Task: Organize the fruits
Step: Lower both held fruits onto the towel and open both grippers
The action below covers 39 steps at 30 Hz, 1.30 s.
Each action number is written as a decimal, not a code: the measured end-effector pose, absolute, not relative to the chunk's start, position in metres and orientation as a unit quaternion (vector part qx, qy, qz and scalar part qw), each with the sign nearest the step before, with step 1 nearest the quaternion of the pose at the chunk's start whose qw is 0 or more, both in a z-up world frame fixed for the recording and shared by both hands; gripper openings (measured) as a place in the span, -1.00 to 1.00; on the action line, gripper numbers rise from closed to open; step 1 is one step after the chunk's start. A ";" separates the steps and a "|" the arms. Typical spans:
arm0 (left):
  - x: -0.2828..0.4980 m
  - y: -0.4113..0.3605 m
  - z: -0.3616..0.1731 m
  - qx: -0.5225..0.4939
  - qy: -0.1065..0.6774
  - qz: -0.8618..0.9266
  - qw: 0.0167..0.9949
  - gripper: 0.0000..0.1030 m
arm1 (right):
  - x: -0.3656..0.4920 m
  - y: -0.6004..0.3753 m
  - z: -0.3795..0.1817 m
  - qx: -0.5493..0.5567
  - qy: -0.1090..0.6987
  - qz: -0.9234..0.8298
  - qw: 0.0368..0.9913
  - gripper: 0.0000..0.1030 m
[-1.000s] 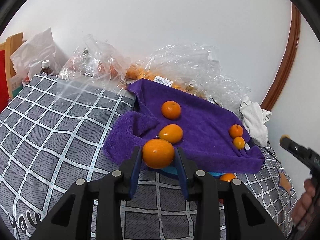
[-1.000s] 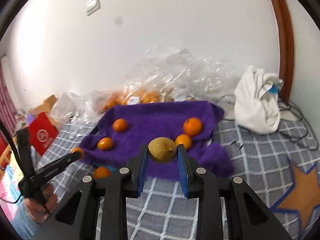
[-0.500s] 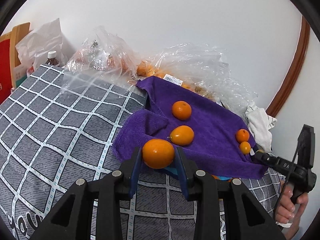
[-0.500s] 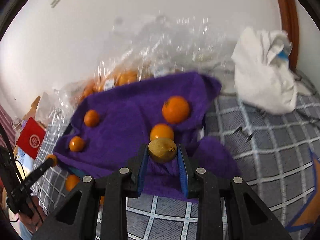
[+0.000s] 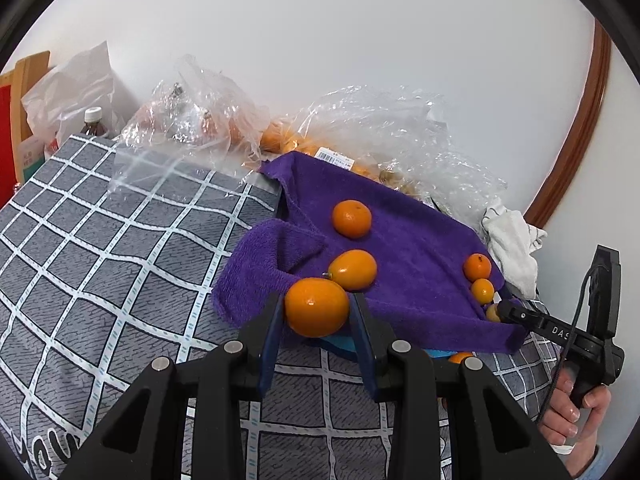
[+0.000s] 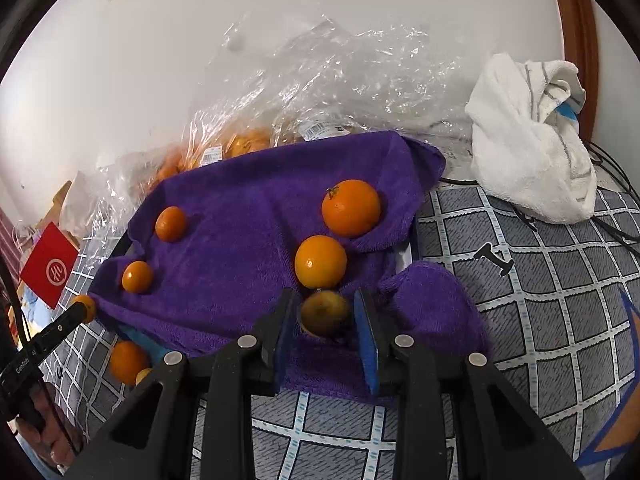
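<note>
Left gripper fingers pinch an orange; our right gripper fingers are spreading around a brownish fruit, which might roll off the purple towel.

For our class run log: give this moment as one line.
left gripper: shut on orange | right gripper: brownish fruit between jaws, over towel

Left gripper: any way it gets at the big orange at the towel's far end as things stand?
Probably not yet. The left gripper is shut on an orange fruit, so its jaws are full. The path over the purple towel to the big orange looks otherwise free.
</note>
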<state>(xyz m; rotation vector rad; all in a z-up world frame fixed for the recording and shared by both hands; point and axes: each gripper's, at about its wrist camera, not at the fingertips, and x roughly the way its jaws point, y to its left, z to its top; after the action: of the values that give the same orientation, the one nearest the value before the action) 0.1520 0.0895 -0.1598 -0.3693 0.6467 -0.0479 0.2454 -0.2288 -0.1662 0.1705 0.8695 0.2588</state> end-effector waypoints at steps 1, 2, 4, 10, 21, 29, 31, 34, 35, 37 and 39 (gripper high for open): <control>0.152 0.090 -0.160 -0.180 0.315 -0.023 0.932 -0.38 | 0.246 -0.229 -0.166 0.086 0.420 0.125 0.895 -0.39; 0.151 0.089 -0.158 -0.178 0.311 -0.021 0.933 -0.38 | 0.245 -0.230 -0.165 0.090 0.420 0.126 0.894 -0.37; 0.149 0.088 -0.155 -0.171 0.306 -0.017 0.936 -0.38 | 0.242 -0.232 -0.162 0.095 0.419 0.129 0.894 -0.32; 0.154 0.076 -0.129 -0.154 0.309 -0.023 0.938 -0.38 | 0.231 -0.238 -0.155 0.098 0.407 0.126 0.900 -0.22; 0.234 0.046 -0.126 -0.134 0.356 -0.022 0.924 -0.38 | 0.231 -0.244 -0.154 0.108 0.408 0.113 0.899 -0.21; 0.265 0.049 -0.151 -0.131 0.394 0.016 0.909 -0.38 | 0.231 -0.239 -0.156 0.088 0.405 0.108 0.904 -0.21; 0.266 0.049 -0.154 -0.128 0.394 0.021 0.910 -0.38 | 0.231 -0.236 -0.157 0.083 0.405 0.105 0.904 -0.21; 0.267 0.053 -0.158 -0.144 0.398 0.016 0.906 -0.38 | 0.230 -0.233 -0.157 0.076 0.405 0.105 0.905 -0.21; 0.267 0.054 -0.158 -0.145 0.399 0.014 0.905 -0.38 | 0.229 -0.232 -0.156 0.073 0.404 0.106 0.906 -0.21; 0.265 0.057 -0.154 -0.137 0.397 0.019 0.907 -0.37 | 0.227 -0.229 -0.155 0.069 0.400 0.108 0.907 -0.21; 0.262 0.061 -0.146 -0.136 0.393 0.021 0.909 -0.20 | 0.225 -0.226 -0.153 0.065 0.395 0.113 0.910 -0.21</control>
<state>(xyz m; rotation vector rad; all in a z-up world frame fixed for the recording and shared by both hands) 0.2617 0.0613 -0.1455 -0.2805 0.8116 0.0430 0.2251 -0.2264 -0.1535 0.1344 0.8143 0.2321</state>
